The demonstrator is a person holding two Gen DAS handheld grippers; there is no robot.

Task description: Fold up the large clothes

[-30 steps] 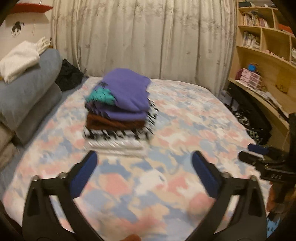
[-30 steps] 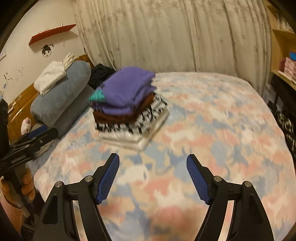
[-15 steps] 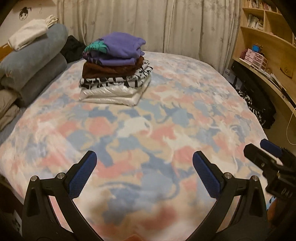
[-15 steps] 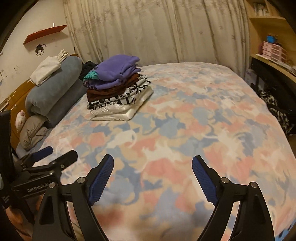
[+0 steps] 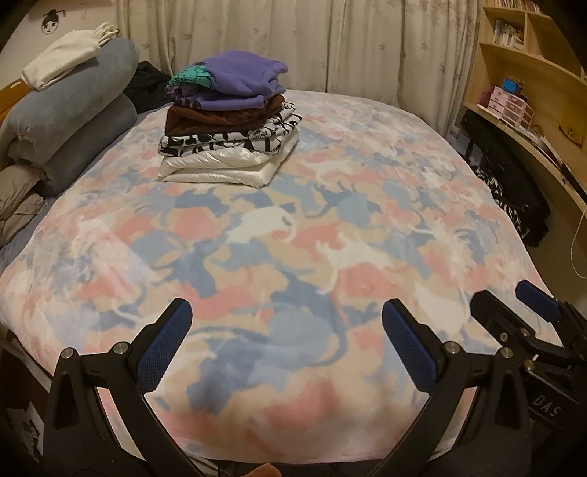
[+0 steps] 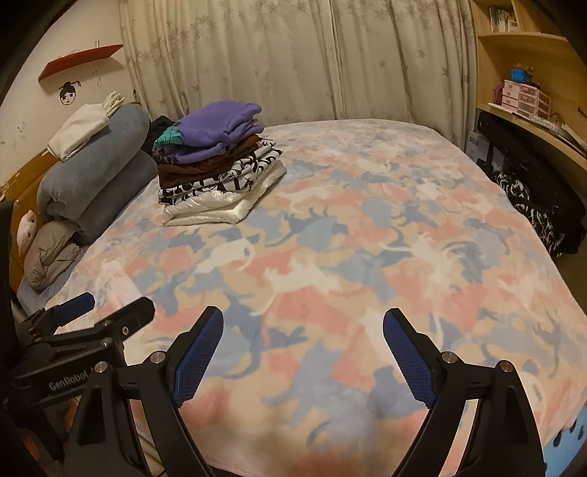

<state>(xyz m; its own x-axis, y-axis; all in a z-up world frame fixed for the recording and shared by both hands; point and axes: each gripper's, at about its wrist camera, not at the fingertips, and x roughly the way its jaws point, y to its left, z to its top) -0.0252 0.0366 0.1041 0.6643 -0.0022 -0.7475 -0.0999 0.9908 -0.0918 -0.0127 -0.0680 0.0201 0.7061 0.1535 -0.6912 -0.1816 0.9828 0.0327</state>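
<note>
Left wrist: folded clothes stack (image 5: 227,121) on bed (image 5: 330,257).

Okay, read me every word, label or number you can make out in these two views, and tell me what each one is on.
"GenRobot": white lettering on the left claw body, cut off at the end.
"DAS": on the right claw body; reading uncertain.
Black-and-white printed garment: lettering too small to read.
Box by the shelves: print blurred.
Book spines: too small.

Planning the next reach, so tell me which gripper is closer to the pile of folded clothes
Left, though only slightly. The left gripper hangs over the bed's near edge, more in line with the pile of folded clothes; the right gripper, open and empty, sits beside it, farther right.
</note>
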